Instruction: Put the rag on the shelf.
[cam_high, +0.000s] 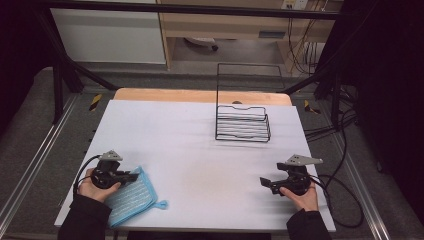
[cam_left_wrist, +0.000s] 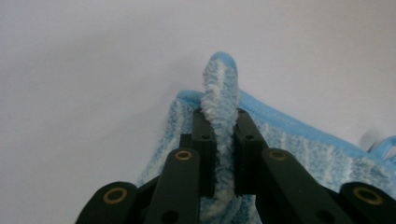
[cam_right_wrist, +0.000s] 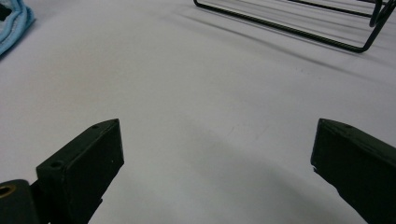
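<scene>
A blue and white striped cloth (cam_high: 131, 197) lies at the near left of the white table (cam_high: 190, 140). My left gripper (cam_high: 134, 176) is at the cloth's upper corner. In the left gripper view its jaws are shut on a pinched-up fold of the cloth (cam_left_wrist: 223, 112), which stands up between them. My right gripper (cam_high: 265, 183) rests low over the bare table at the near right, held by a hand. In the right gripper view its jaws stand wide apart with nothing between them, and a corner of the cloth (cam_right_wrist: 14, 23) shows far off.
A black wire rack (cam_high: 243, 117) stands at the back right of the table, its base also visible as the wire rack (cam_right_wrist: 299, 28) ahead of the right gripper. Cables (cam_high: 345, 200) trail off the table's right side.
</scene>
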